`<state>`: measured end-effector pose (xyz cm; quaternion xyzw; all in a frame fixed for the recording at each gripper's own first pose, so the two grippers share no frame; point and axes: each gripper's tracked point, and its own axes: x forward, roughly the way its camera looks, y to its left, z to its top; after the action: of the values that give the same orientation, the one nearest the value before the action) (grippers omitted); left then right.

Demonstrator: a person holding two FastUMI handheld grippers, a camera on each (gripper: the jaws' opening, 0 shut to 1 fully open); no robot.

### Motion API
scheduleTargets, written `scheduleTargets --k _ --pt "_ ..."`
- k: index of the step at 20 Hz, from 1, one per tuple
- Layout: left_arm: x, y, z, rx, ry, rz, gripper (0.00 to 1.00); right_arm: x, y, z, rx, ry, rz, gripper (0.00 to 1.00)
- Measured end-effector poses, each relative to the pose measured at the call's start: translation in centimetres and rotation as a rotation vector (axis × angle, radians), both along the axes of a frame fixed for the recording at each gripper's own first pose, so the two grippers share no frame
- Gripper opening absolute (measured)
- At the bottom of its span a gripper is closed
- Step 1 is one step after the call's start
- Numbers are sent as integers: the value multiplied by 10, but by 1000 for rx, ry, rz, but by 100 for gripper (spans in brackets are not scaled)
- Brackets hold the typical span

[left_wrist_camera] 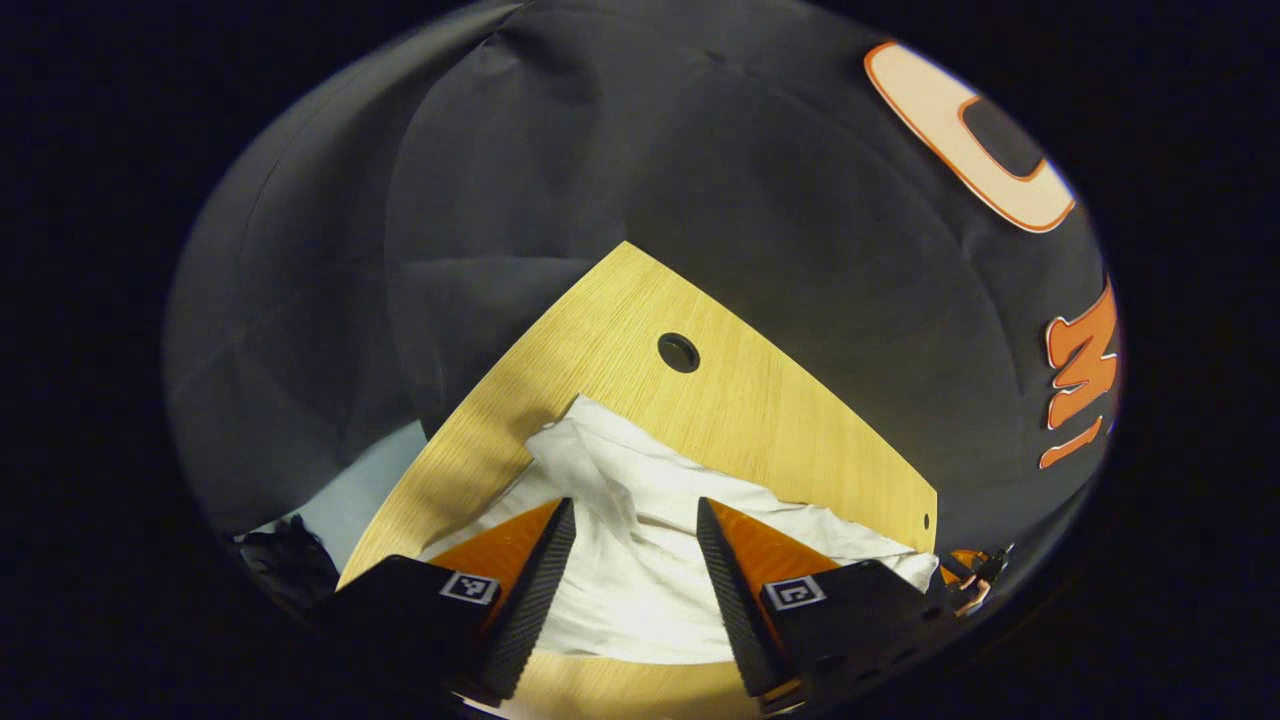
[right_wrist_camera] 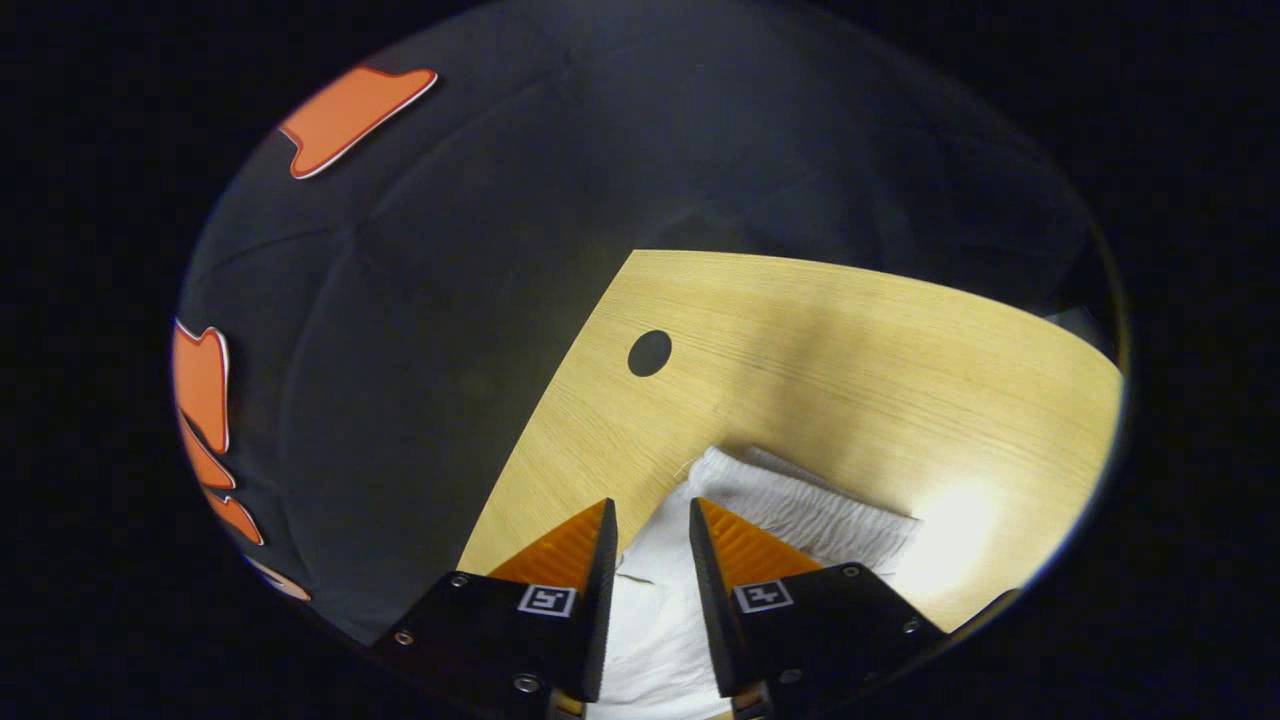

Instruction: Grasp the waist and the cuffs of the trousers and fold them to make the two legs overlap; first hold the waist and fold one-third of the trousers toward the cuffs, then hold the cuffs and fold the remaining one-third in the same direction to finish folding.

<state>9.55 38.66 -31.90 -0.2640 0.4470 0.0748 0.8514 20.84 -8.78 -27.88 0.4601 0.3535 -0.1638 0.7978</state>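
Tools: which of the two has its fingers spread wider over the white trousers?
The left tool: a broad stretch of rumpled trousers shows between its fingers. The right tool leaves a narrow gap.

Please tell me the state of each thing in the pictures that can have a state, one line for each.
Left tongs: open, fingers wide apart over the trousers, holding nothing.
Right tongs: open, narrower gap, cloth between the fingers but not pinched.
Trousers: lying rumpled on the table, not neatly folded.
Waistband: gathered, lying flat on the table.
Table: bears the trousers.
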Motion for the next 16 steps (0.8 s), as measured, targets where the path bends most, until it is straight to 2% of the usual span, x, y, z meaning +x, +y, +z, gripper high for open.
scheduleTargets --k 1,2,3,4,6,8,11,15,16 --pt "-3 -2 9 22 -10 -13 88 -10 -4 -2 -28 19 17 48" --pt "-5 -6 19 39 -23 -22 92 -20 -9 -5 -69 45 35 59" --pt "-8 -12 28 49 -33 -38 97 -34 -16 -10 -108 81 55 65" --pt "-11 -17 36 63 -40 -51 98 -45 -20 -17 -140 119 72 75" --pt "-19 -29 50 96 -53 -79 99 -58 -19 -30 -166 179 90 89" --pt "-29 -40 61 134 -63 -100 99 -69 -19 -42 -159 222 90 96" --pt "-48 -54 79 176 -74 -113 100 -83 -18 -64 -138 275 85 98" --pt "-75 -77 92 237 -61 -152 99 -80 -11 -76 -85 289 87 99" --pt "-79 -80 95 276 -67 -162 99 -78 -12 -77 -86 286 83 99"
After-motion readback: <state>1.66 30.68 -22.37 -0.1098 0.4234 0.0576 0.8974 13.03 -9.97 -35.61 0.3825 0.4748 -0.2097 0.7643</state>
